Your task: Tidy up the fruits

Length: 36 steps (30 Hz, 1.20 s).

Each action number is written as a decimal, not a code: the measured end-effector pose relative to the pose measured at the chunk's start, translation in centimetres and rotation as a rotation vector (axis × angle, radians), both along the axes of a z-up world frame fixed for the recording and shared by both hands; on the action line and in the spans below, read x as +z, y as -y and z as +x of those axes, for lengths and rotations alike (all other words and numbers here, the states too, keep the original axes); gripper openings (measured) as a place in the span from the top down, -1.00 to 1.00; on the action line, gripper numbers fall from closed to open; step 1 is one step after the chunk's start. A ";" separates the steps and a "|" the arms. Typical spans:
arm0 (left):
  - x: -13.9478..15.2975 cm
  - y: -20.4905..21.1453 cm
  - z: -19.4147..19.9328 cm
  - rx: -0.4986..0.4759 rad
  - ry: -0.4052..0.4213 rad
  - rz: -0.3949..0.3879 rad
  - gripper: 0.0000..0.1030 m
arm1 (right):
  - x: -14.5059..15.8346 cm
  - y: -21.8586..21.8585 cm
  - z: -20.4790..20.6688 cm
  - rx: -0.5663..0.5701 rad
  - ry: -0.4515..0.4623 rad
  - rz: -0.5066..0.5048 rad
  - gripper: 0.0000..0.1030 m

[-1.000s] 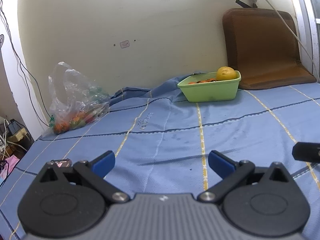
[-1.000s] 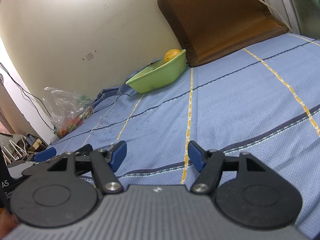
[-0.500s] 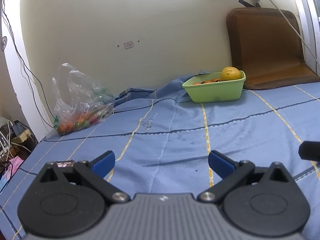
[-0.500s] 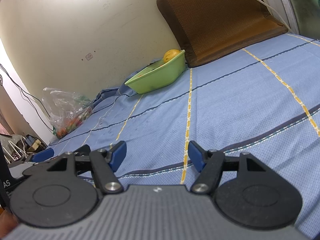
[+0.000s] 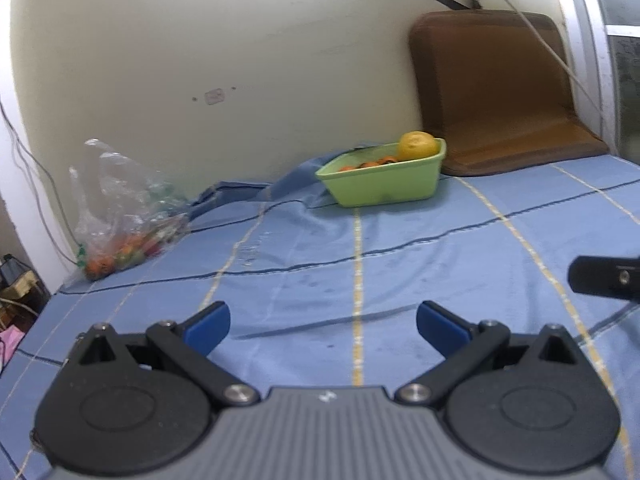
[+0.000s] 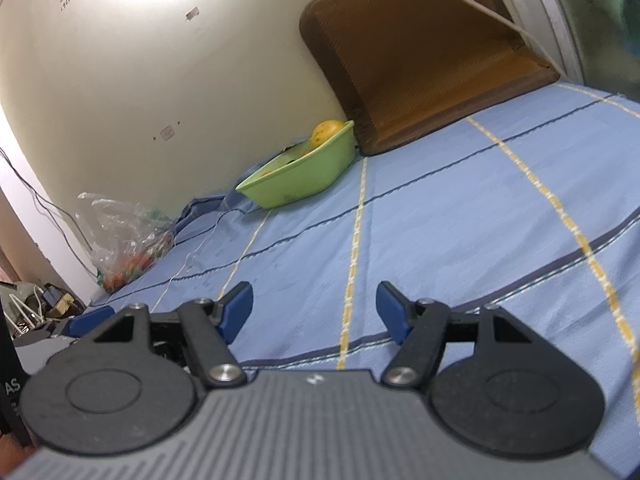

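Evidently we are between picks: left gripper point(image 5: 322, 322) and right gripper point(image 6: 314, 308) both released, empty. Fruit bag point(image 5: 120, 216) lies at ten o'clock, green basin point(image 5: 384, 178) at one; next, reach the bag.

The blue checked sheet point(image 5: 400, 240) is soft woven cloth, matt and lightly creased. On it the green tub point(image 5: 384, 180) looks like smooth plastic with a dull sheen; left of the tub lies a crinkled, glossy clear plastic bag point(image 5: 120, 208). Right of the tub, the brown mat point(image 5: 492, 96) looks coarsely woven.
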<state>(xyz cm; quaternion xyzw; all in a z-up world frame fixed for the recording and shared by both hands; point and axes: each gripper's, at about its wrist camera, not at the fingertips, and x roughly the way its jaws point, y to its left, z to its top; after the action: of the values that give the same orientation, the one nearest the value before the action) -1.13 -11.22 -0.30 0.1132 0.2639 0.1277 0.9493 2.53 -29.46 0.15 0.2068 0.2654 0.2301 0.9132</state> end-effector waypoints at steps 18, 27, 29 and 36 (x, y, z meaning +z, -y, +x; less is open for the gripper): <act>-0.6 5.2 1.4 -0.111 -0.050 -0.200 -1.00 | -0.5 4.7 0.1 -0.104 0.072 -0.057 -0.38; 0.3 6.3 1.6 -0.121 0.013 -0.193 -1.00 | -0.1 6.0 0.0 -0.125 0.113 -0.063 -0.45; 0.5 6.2 1.9 -0.137 0.005 -0.219 -1.00 | -0.1 6.0 0.1 -0.124 0.116 -0.061 -0.45; 1.9 6.7 2.7 -0.171 0.051 -0.249 -1.00 | 0.7 6.3 0.1 -0.136 0.145 -0.080 -0.47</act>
<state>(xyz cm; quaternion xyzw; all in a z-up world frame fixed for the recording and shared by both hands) 1.54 -17.92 1.58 0.0134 0.2430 0.0154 0.9698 2.65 -35.81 0.86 0.1707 0.1929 0.1711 0.9510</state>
